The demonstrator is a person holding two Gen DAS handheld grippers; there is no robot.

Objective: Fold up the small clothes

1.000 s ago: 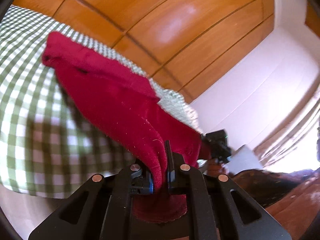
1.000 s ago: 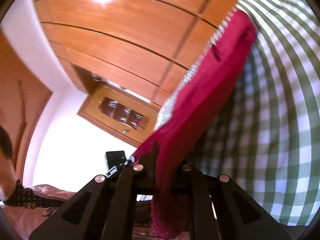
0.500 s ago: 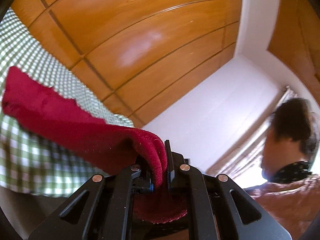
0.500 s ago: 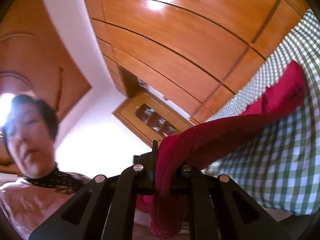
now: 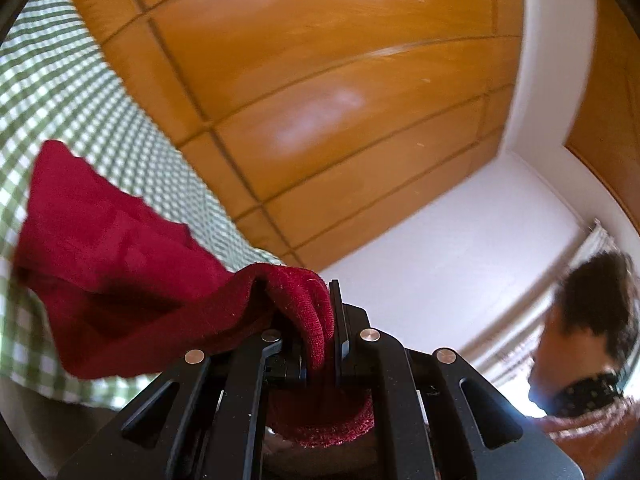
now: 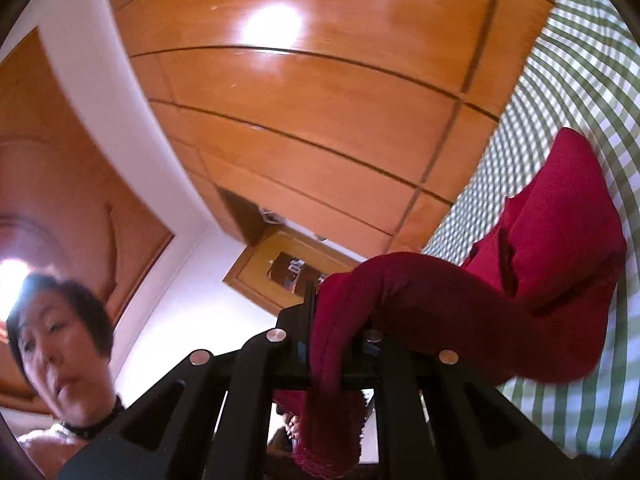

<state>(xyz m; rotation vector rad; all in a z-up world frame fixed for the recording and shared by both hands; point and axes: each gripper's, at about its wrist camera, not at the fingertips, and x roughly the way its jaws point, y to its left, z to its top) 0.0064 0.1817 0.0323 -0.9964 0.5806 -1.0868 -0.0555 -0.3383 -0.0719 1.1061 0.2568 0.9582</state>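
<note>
A dark red knitted garment [image 5: 120, 264] is lifted off the green-and-white checked cloth [image 5: 60, 92]. My left gripper [image 5: 320, 320] is shut on one edge of it, the hem hanging below the jaws. In the right wrist view my right gripper [image 6: 332, 320] is shut on another edge of the same red garment [image 6: 540, 280], which sags in a fold toward the checked cloth [image 6: 568, 92]. Both grippers point about level, toward the wooden panels.
Orange wooden wall panels [image 5: 320, 100] fill the background, with a white wall [image 5: 460, 248] beside them. A person [image 6: 60, 344] is at the lower left of the right wrist view and at the right edge of the left wrist view. A wooden door [image 6: 280, 268] stands behind.
Both grippers rose with the red garment and tilted up and away from the checked cloth. The garment went from stretched long to sagging and bunched. The person came into both views.
</note>
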